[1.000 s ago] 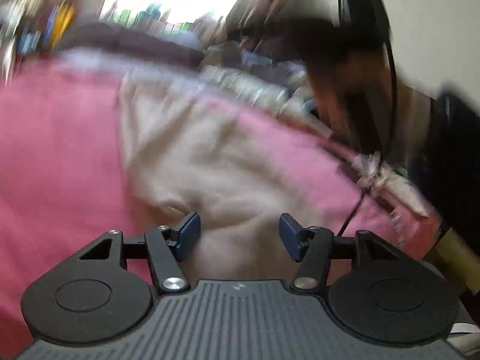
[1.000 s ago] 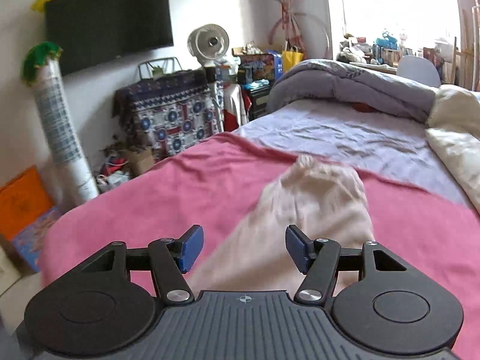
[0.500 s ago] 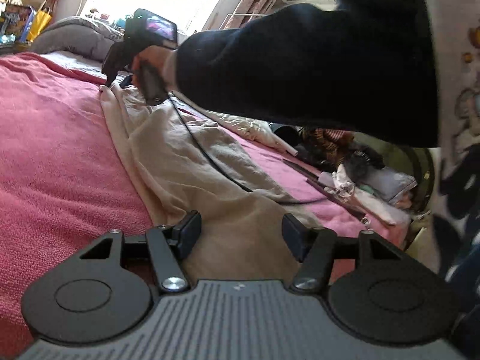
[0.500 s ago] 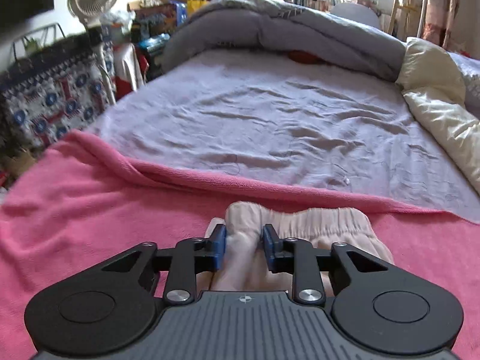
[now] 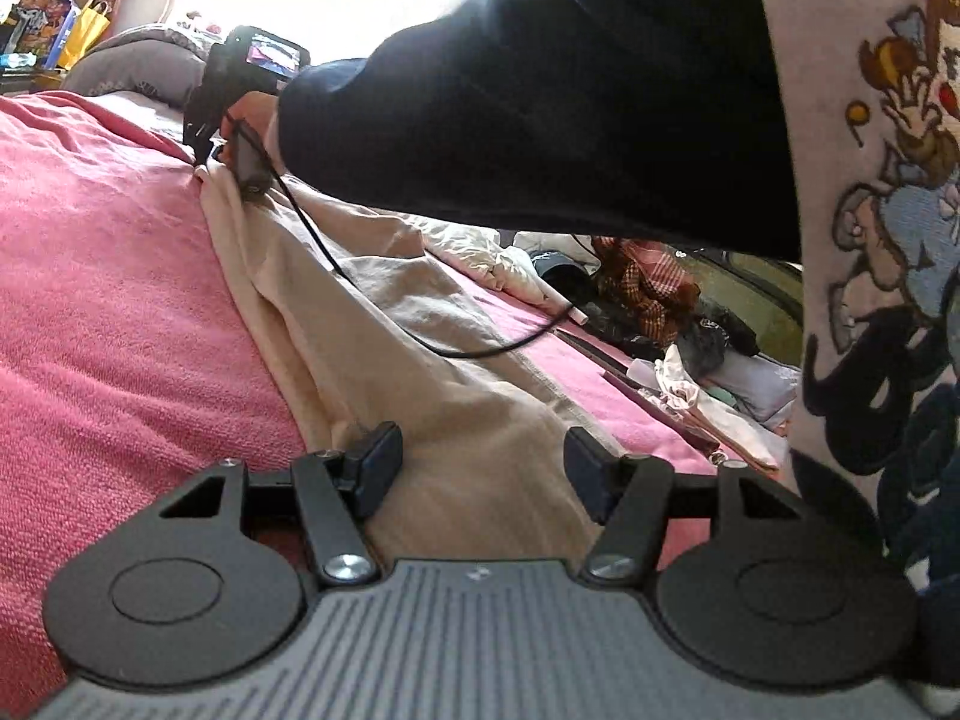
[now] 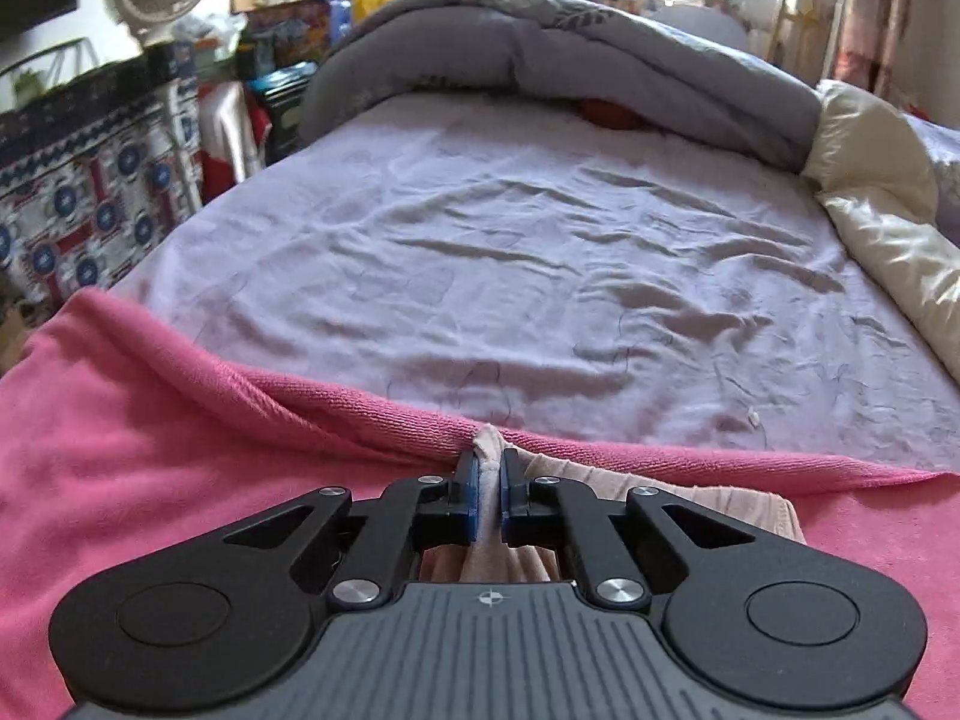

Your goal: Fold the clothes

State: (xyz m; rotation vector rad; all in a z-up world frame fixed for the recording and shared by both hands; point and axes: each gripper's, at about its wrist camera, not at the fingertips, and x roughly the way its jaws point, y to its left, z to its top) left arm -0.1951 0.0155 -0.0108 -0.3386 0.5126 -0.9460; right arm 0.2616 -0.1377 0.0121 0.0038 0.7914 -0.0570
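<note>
A pair of beige trousers point(image 5: 384, 324) lies stretched out on a pink blanket point(image 5: 102, 276). My left gripper point(image 5: 477, 468) is open, its jaws on either side of the near end of the trousers. My right gripper point(image 6: 489, 495) is shut on the elastic waistband point(image 6: 660, 498) at the far end, by the pink blanket's edge point(image 6: 300, 414). In the left wrist view the right gripper point(image 5: 234, 102) shows at the far end, held by an arm in a black sleeve point(image 5: 540, 96).
A lilac sheet point(image 6: 540, 252) covers the bed beyond the blanket, with a grey duvet point(image 6: 540, 42) and a cream quilt point(image 6: 882, 210) at the far side. Clothes and clutter point(image 5: 660, 312) lie right of the bed. A black cable point(image 5: 384, 312) trails across the trousers.
My right gripper has closed fully on the waistband and sits lower at the blanket's edge. My left gripper has settled low at the near end of the trousers, still open.
</note>
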